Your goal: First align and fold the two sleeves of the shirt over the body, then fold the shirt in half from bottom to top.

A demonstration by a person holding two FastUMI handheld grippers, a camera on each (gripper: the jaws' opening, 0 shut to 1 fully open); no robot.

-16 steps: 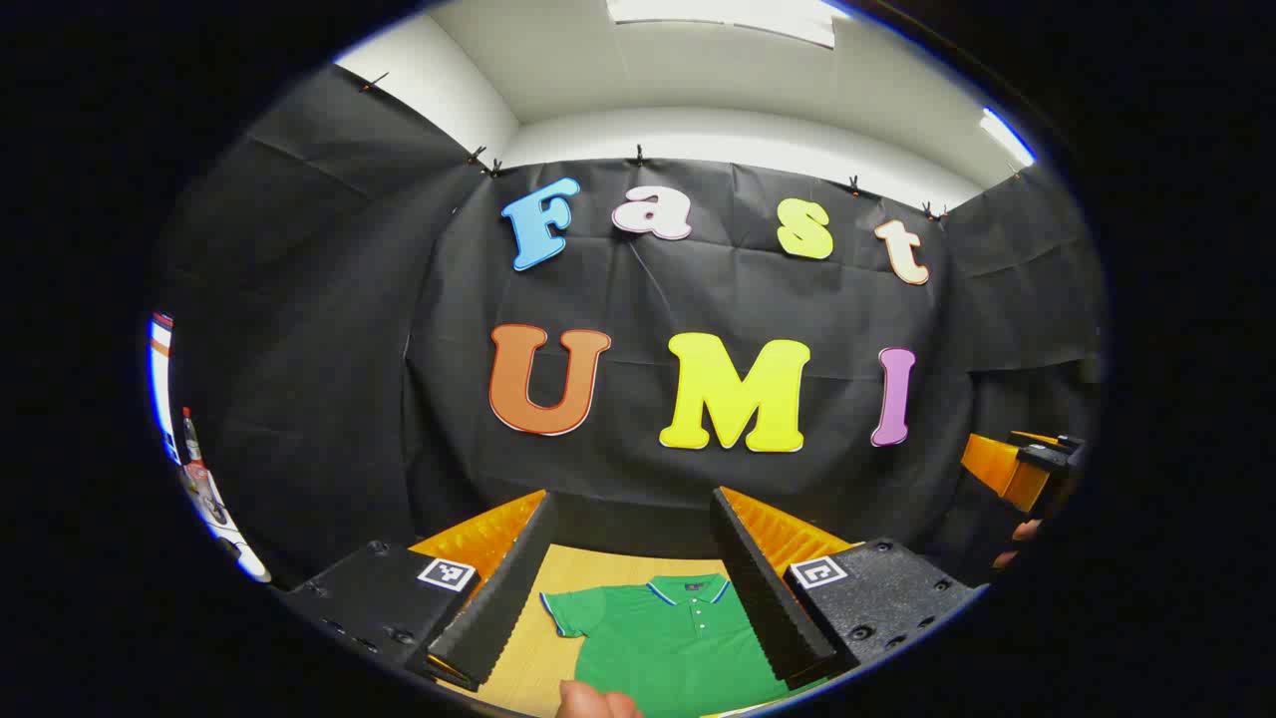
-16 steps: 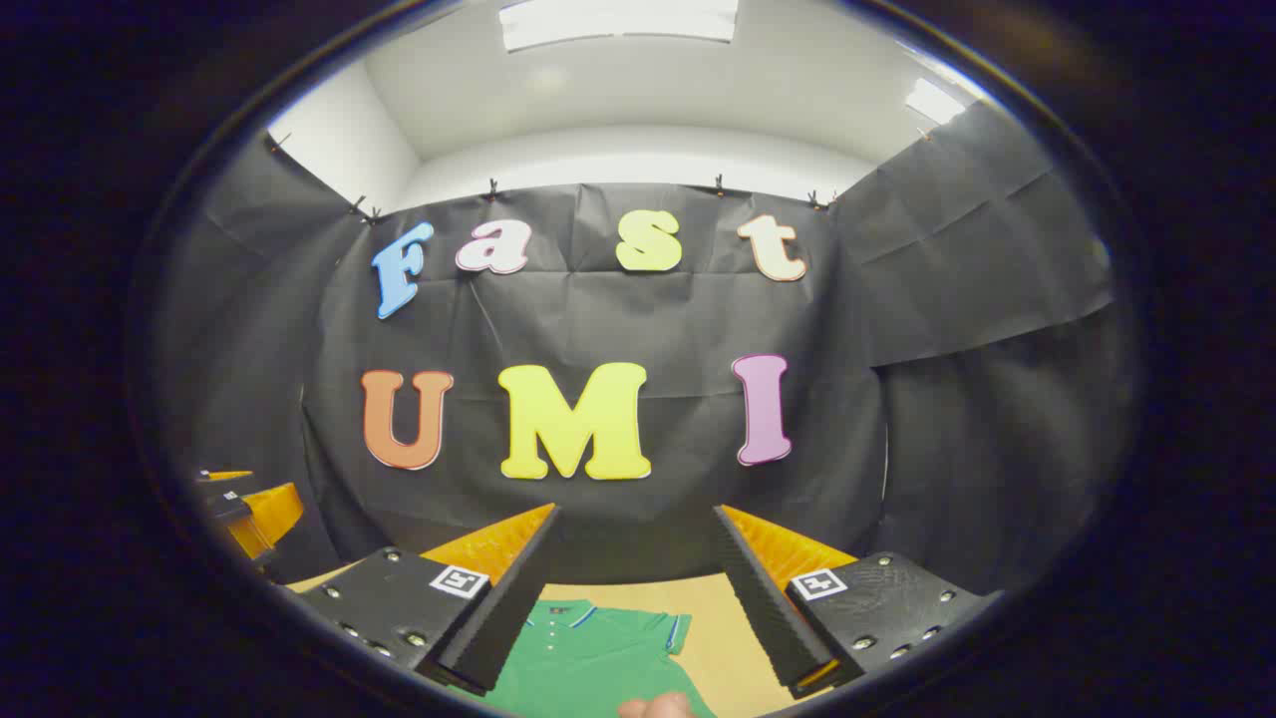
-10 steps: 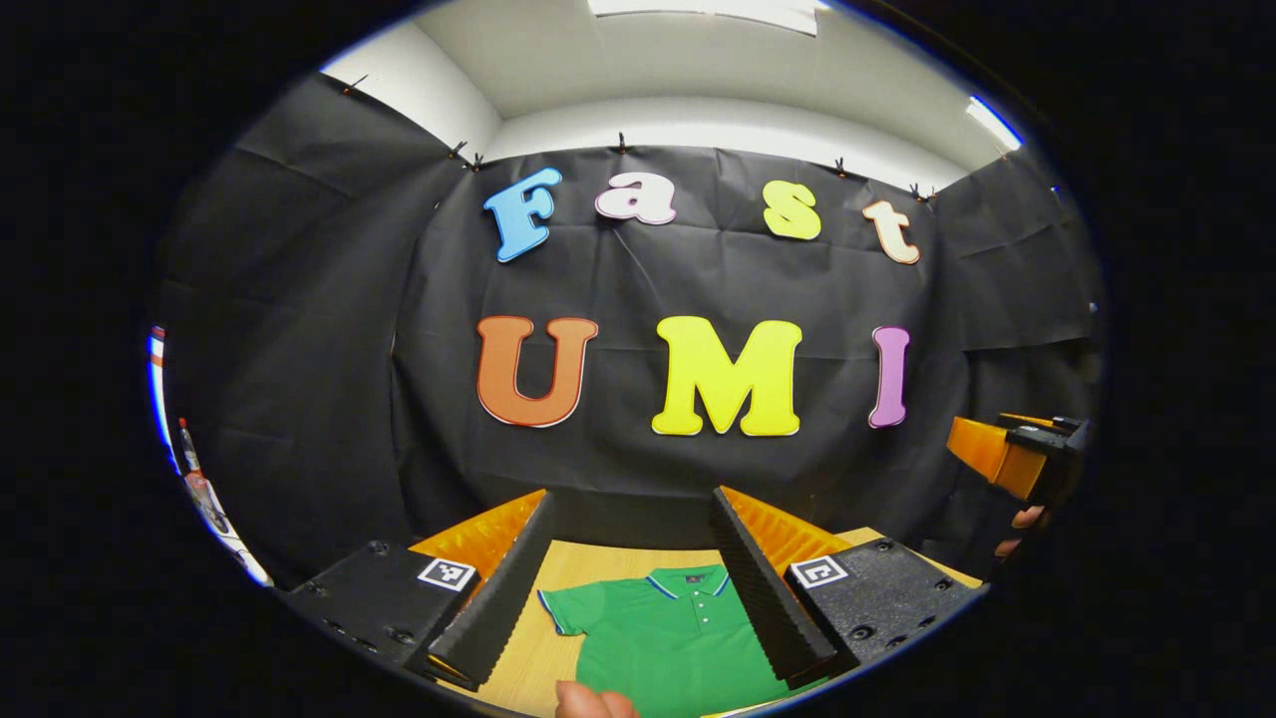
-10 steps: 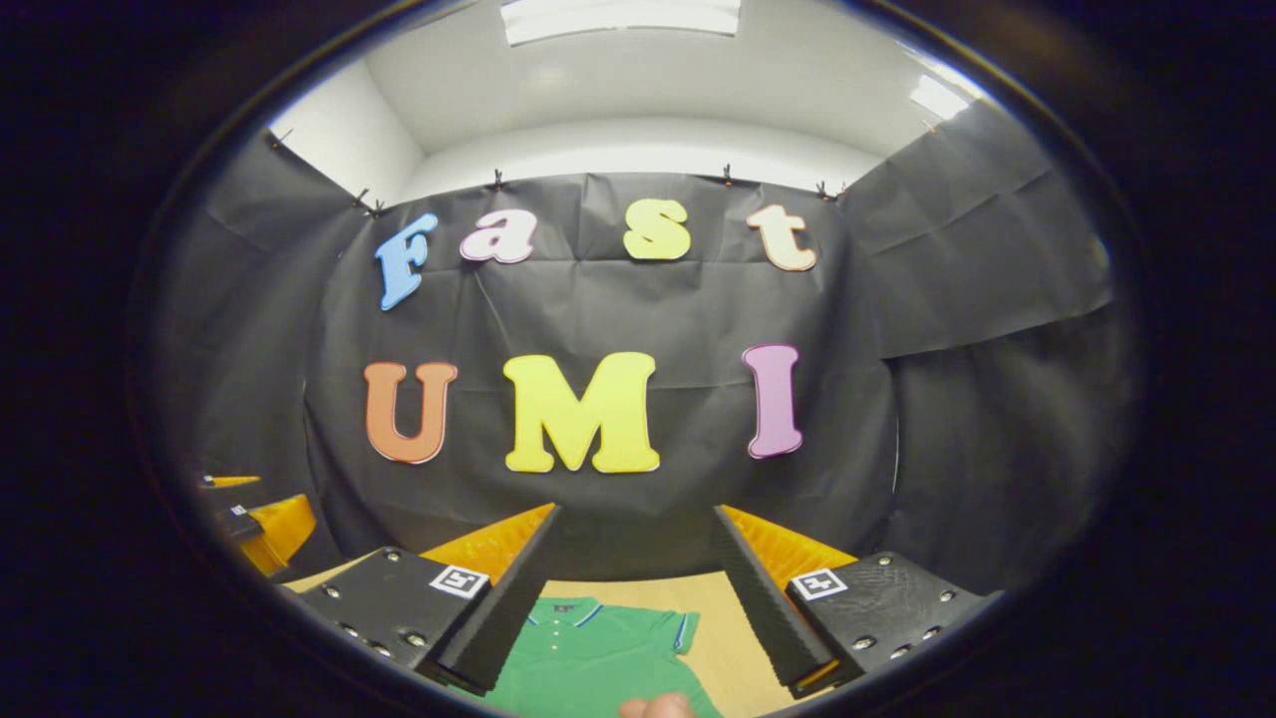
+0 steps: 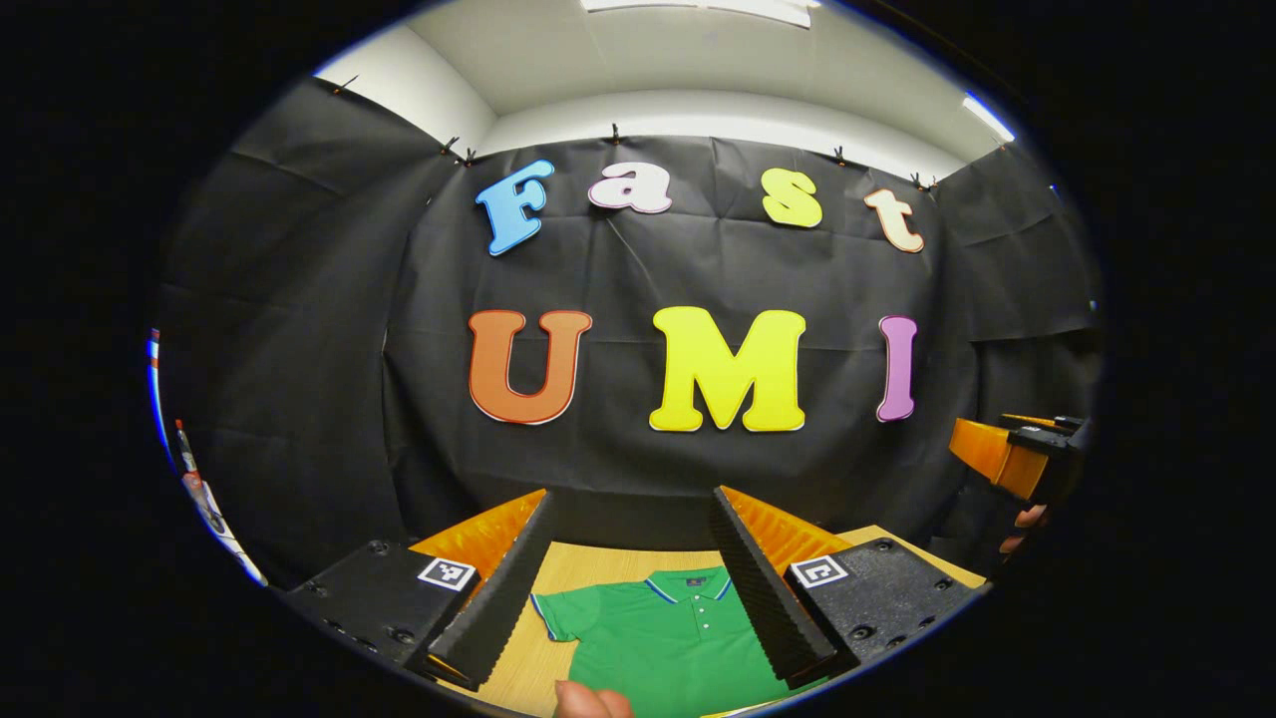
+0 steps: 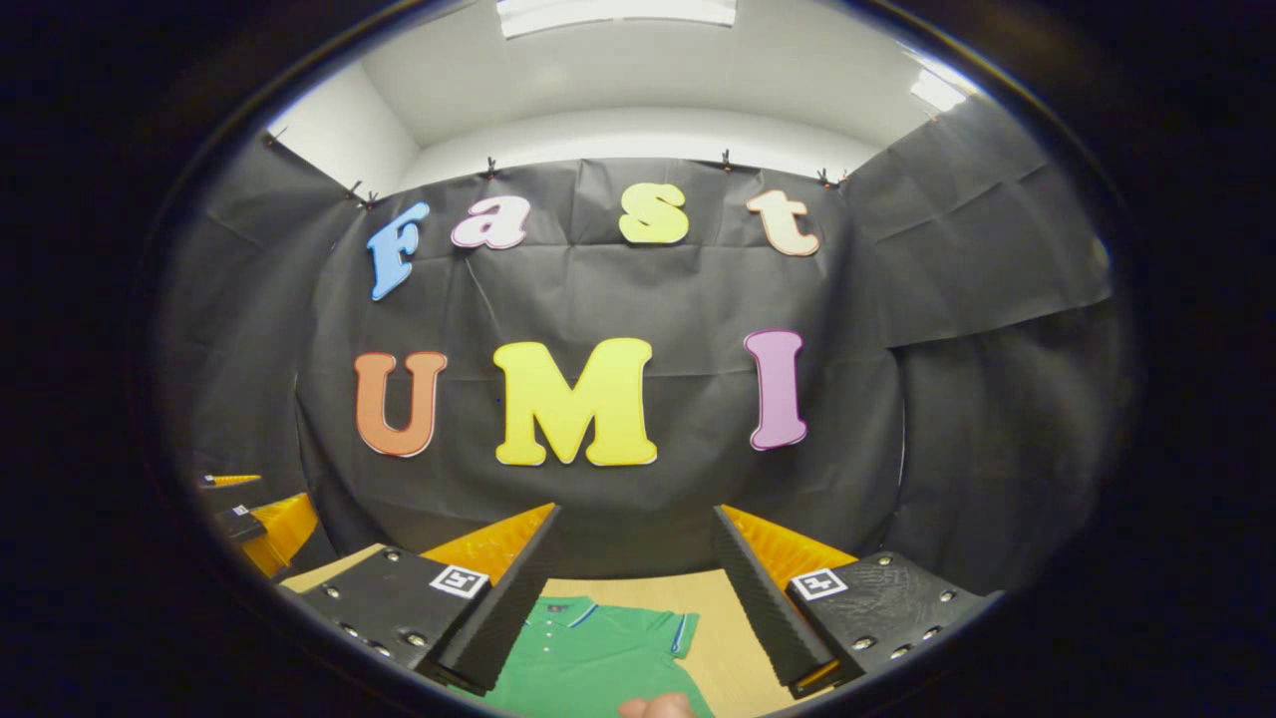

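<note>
A green polo shirt lies flat on the wooden table, collar toward the far wall. In the left gripper view its left sleeve is spread out. My left gripper is open above it, nothing between its fingers. In the right gripper view the shirt shows its right sleeve spread on the table. My right gripper hangs open over it, holding nothing. The right gripper also shows at the far right of the left gripper view, with fingers of a hand beneath it.
The black cloth wall stands just behind the table's far edge. The left gripper shows at the left rim of the right gripper view. A fingertip pokes in at the bottom of the left gripper view, another fingertip in the right.
Both cameras have tipped slightly downward, so a little more of the table and shirt shows. Both grippers stay open and the shirt has not moved.
</note>
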